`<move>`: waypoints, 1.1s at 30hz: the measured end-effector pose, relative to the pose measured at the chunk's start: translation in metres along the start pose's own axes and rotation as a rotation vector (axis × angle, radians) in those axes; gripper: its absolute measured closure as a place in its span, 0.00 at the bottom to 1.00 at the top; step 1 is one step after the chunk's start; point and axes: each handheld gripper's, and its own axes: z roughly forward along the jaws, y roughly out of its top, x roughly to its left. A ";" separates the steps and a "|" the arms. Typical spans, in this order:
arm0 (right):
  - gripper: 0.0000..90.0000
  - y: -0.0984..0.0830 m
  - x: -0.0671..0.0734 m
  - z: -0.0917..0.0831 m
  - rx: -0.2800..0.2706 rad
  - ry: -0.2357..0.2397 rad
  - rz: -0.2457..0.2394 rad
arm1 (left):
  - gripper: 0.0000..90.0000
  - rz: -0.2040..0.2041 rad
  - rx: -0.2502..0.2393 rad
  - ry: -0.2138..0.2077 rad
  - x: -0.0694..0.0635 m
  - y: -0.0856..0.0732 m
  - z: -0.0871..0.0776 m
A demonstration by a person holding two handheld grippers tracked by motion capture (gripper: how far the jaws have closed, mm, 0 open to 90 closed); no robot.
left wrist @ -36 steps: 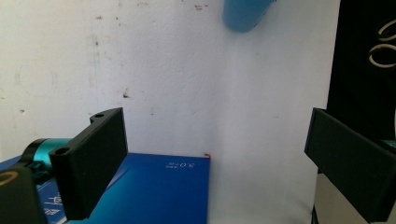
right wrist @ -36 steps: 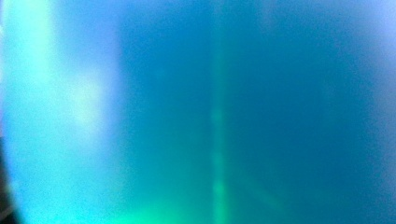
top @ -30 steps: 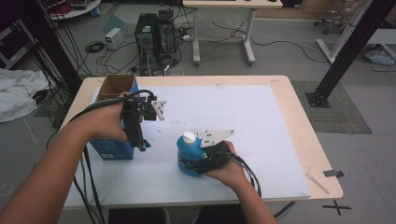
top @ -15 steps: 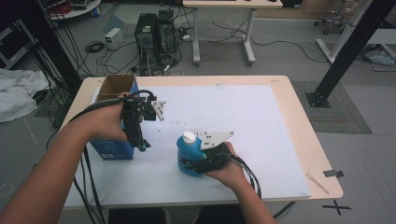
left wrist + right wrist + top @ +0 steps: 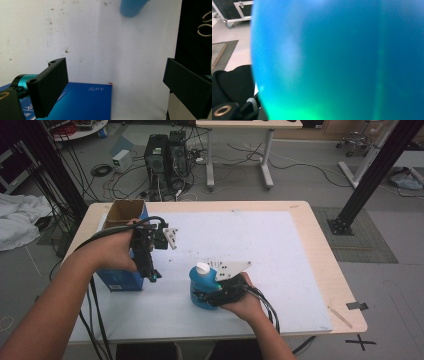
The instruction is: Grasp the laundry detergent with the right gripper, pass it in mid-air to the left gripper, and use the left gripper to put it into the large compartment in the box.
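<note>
A blue bottle (image 5: 202,289) with a white cap (image 5: 202,268) stands upright on the white table mat (image 5: 260,250), near the front. My right gripper (image 5: 210,296) grips its lower body from the right; its jaws have just been closing on it. The bottle (image 5: 337,60) looms blurred right in front of the right gripper view. My left gripper (image 5: 152,276) hangs pointing down beside a blue box (image 5: 119,280), apart from the bottle. Its jaws stand wide open around nothing (image 5: 115,87), over the mat and the box's top (image 5: 82,102). The bottle's base (image 5: 131,7) shows at the top of the left gripper view.
The blue box has an open cardboard top (image 5: 122,211) at the table's left edge. Black cables (image 5: 95,300) trail from both grippers off the front edge. Beyond the table stand computer towers (image 5: 162,155) and a desk; a black post (image 5: 375,170) rises at the right.
</note>
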 end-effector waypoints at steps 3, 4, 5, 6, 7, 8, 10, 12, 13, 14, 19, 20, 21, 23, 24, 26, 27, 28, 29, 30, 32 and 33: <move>0.51 0.001 0.000 -0.003 -0.011 0.010 -0.001 | 0.07 0.001 0.006 -0.018 -0.001 0.002 0.000; 0.51 0.001 0.000 -0.003 -0.011 0.010 -0.001 | 0.07 0.001 0.006 -0.018 -0.001 0.002 0.000; 0.51 0.002 0.000 -0.004 -0.017 0.010 -0.003 | 0.07 -0.002 0.006 -0.023 -0.002 0.002 0.000; 0.51 0.004 -0.001 -0.005 -0.020 0.011 -0.003 | 0.07 0.000 0.005 -0.027 -0.002 0.003 0.000; 0.51 0.005 -0.001 -0.007 -0.022 0.013 -0.007 | 0.07 0.003 0.007 -0.025 -0.003 0.004 0.000; 0.51 0.007 -0.001 -0.008 -0.022 0.011 -0.012 | 0.07 0.006 0.005 -0.026 -0.004 0.005 -0.001; 0.51 0.011 -0.001 -0.012 -0.021 0.013 -0.022 | 0.07 0.016 -0.005 -0.027 -0.005 0.008 -0.002; 0.51 0.018 -0.001 -0.016 -0.012 0.021 -0.039 | 0.07 0.028 -0.014 -0.019 -0.008 0.011 -0.005; 0.51 0.018 -0.001 -0.016 -0.012 0.021 -0.039 | 0.07 0.038 -0.017 -0.019 -0.008 0.012 -0.007; 0.51 0.020 0.000 -0.017 -0.008 0.024 -0.044 | 0.07 0.036 -0.026 -0.019 -0.009 0.013 -0.007; 0.51 0.031 0.000 -0.020 -0.002 0.049 -0.065 | 0.07 0.059 -0.036 -0.019 -0.014 0.019 -0.014; 0.51 0.032 0.001 -0.020 0.001 0.055 -0.066 | 0.07 0.060 -0.040 -0.017 -0.015 0.020 -0.014; 0.51 0.034 0.001 -0.019 0.001 0.061 -0.069 | 0.07 0.064 -0.036 -0.018 -0.016 0.022 -0.016; 0.51 0.036 0.002 -0.017 0.002 0.068 -0.074 | 0.07 0.068 -0.035 -0.014 -0.018 0.025 -0.018; 0.51 0.037 0.002 -0.016 0.006 0.075 -0.077 | 0.07 0.072 -0.034 -0.015 -0.019 0.026 -0.020; 0.51 0.039 0.003 -0.013 0.010 0.083 -0.083 | 0.07 0.078 -0.030 -0.015 -0.021 0.029 -0.023; 0.51 0.041 0.004 -0.011 0.011 0.088 -0.086 | 0.07 0.080 -0.030 -0.012 -0.021 0.030 -0.023; 0.52 0.042 0.004 -0.010 0.013 0.092 -0.089 | 0.07 0.084 -0.028 -0.014 -0.022 0.031 -0.025; 0.52 0.043 0.005 -0.008 0.012 0.096 -0.089 | 0.07 0.084 -0.028 -0.016 -0.023 0.032 -0.025; 0.52 0.045 0.005 -0.007 0.013 0.099 -0.091 | 0.07 0.088 -0.027 -0.016 -0.024 0.033 -0.026; 0.52 0.049 0.005 -0.003 0.011 0.105 -0.100 | 0.07 0.092 -0.025 -0.016 -0.025 0.036 -0.027; 0.52 0.050 0.006 -0.002 0.010 0.110 -0.099 | 0.07 0.095 -0.024 -0.015 -0.026 0.037 -0.027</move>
